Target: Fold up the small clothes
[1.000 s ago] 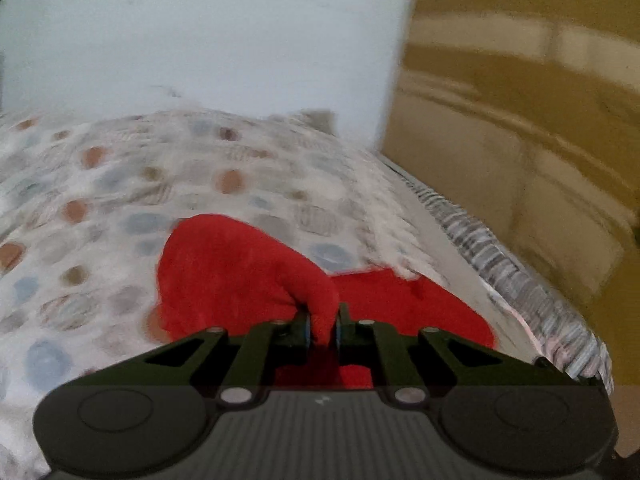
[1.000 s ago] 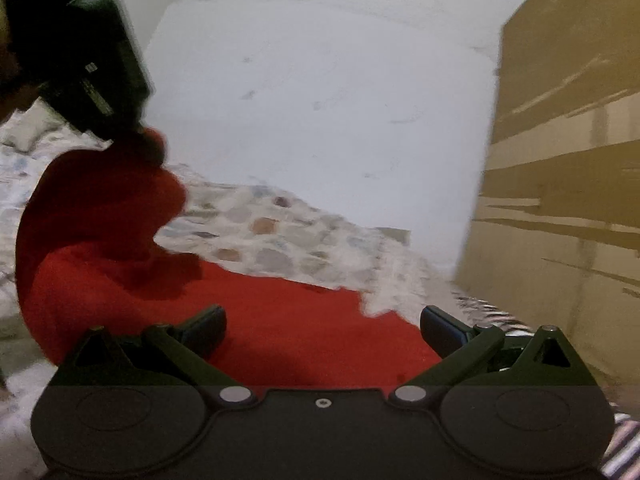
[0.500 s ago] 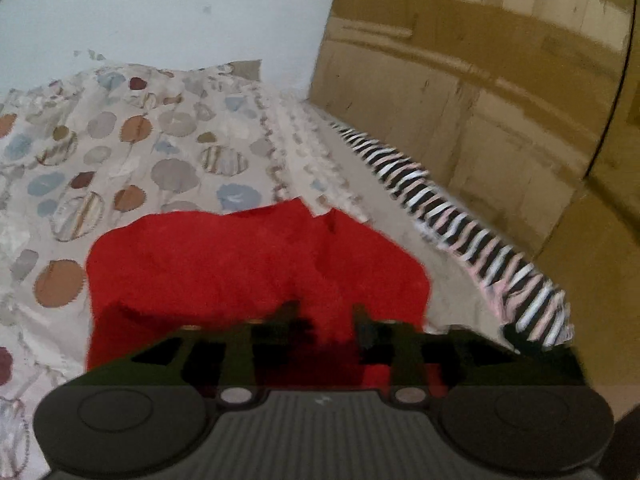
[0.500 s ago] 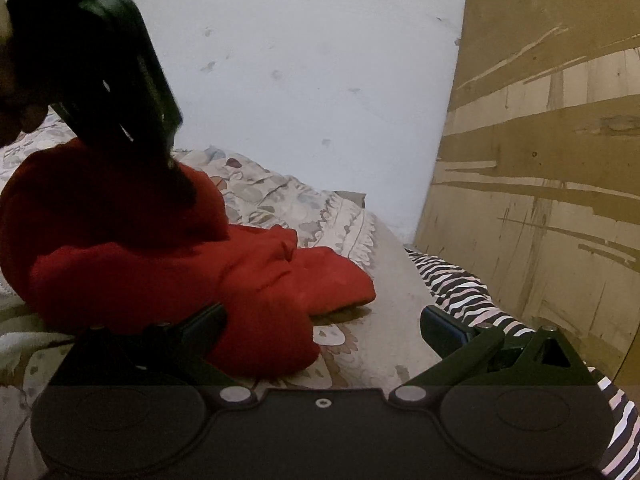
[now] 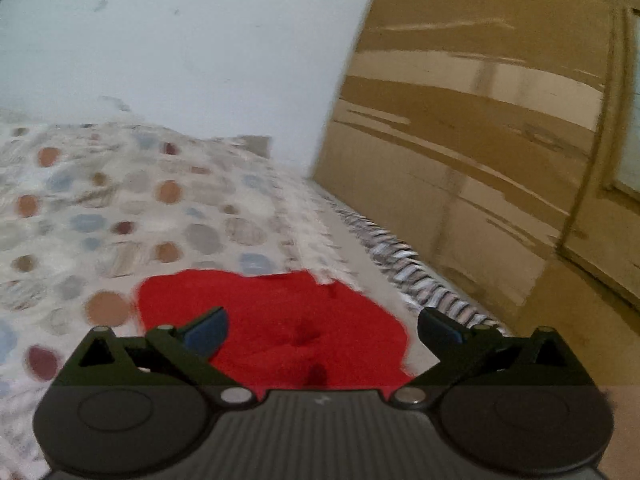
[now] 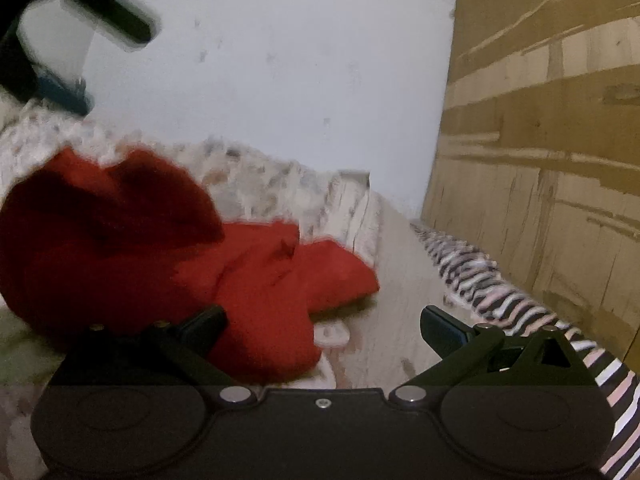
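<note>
spotted bedspread, red garment lying free beneath left gripper, jaws just released wide

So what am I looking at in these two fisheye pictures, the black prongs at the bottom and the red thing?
No robot: a person holds a two-finger tool in each hand, each with a camera looking along its fingers. One picture shows the left gripper, the other the right gripper. A red garment lies crumpled on a dotted bedspread, with a striped cloth beside a wooden panel. The left jaws have just been opening and stand wide with nothing gripped; the right jaws are open too.
</note>
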Tool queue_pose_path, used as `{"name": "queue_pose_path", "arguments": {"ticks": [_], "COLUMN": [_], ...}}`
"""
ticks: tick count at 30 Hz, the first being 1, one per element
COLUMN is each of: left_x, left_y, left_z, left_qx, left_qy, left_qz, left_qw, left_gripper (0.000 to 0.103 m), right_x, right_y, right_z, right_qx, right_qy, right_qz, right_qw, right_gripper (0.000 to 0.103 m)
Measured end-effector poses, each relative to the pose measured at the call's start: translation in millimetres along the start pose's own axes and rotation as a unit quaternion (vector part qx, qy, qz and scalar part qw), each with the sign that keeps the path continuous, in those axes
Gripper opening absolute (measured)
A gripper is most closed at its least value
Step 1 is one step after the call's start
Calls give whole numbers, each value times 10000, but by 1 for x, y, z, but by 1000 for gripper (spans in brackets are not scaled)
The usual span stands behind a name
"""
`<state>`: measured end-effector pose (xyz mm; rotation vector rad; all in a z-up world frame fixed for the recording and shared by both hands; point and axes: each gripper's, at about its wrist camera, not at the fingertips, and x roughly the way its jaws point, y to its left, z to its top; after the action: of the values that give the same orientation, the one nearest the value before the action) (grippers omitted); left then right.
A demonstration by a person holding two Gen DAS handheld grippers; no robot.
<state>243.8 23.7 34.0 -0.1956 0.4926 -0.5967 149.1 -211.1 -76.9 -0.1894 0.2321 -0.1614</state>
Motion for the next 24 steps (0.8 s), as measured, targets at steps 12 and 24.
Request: {"name": "queue_pose_path", "arguments": {"ticks": [12, 24], "left_x": [12, 25], "left_y": [39, 46], "left_z": [-51, -58], "left_qx": [229, 113], "left_qy": [-23, 116], "left_qz": [453, 396], "left_qw": [9987, 9991], "left_gripper": [102, 80], "right_x": [49, 195], "right_y": [-37, -7], "right_z": [62, 101], "right_qx": [2113, 2903], "right_qy": [304, 2656], "right_qz": [1717, 3226], "right_qw": [9618, 8609], "right_gripper": [103, 102]}}
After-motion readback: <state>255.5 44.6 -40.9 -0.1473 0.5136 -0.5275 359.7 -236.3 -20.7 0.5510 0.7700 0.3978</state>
